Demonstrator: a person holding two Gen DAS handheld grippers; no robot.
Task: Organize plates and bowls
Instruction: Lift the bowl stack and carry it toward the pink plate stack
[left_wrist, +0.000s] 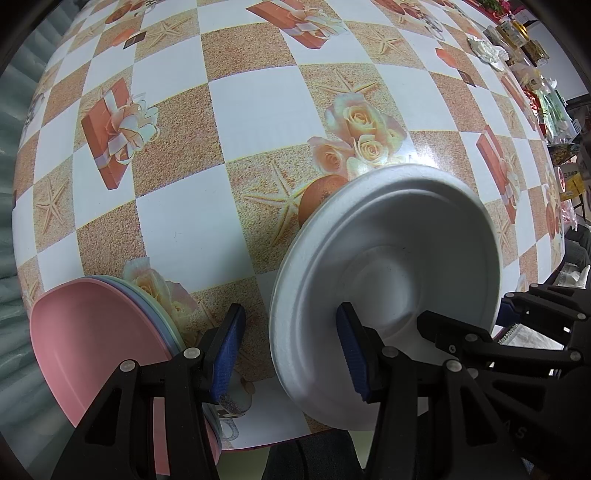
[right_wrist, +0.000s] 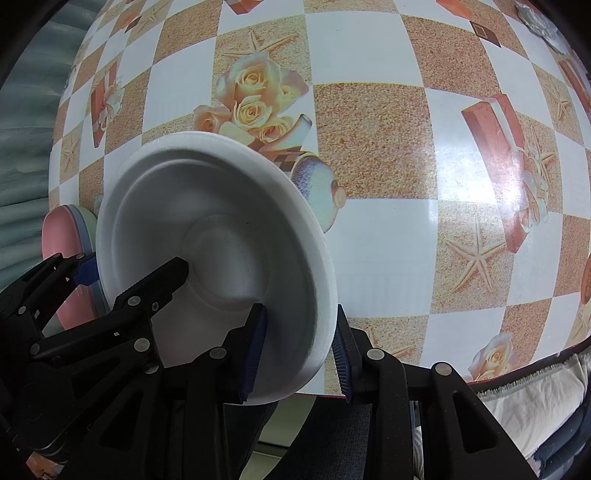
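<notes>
Blue-padded fingers (left_wrist: 227, 354) of the left gripper (left_wrist: 291, 350) are standing spread wide, with nothing between them; bare tablecloth (left_wrist: 255, 107) is showing through the gap. Its right finger is sitting just beside the white bowl (left_wrist: 388, 280), at the outer rim on the bowl's left side, though I cannot tell whether it is touching. Off to the left, a stack of plates (left_wrist: 99, 332) is resting near the table's edge, a pink one on top with bluish and greenish rims peeking out behind it.

From the right wrist view, the right gripper (right_wrist: 299, 354) is straddling the bowl (right_wrist: 207, 236) at its near rim: one finger is lying inside the bowl, the other outside the wall. A narrow gap is showing on each side of the rim, so the jaws are looking parted rather than pinching. The bowl is appearing tilted, its opening facing the cameras, over the near edge of the table. The left gripper (right_wrist: 83, 275) is showing at the bowl's far side, and the plates (right_wrist: 70, 240) are sitting behind it.
</notes>
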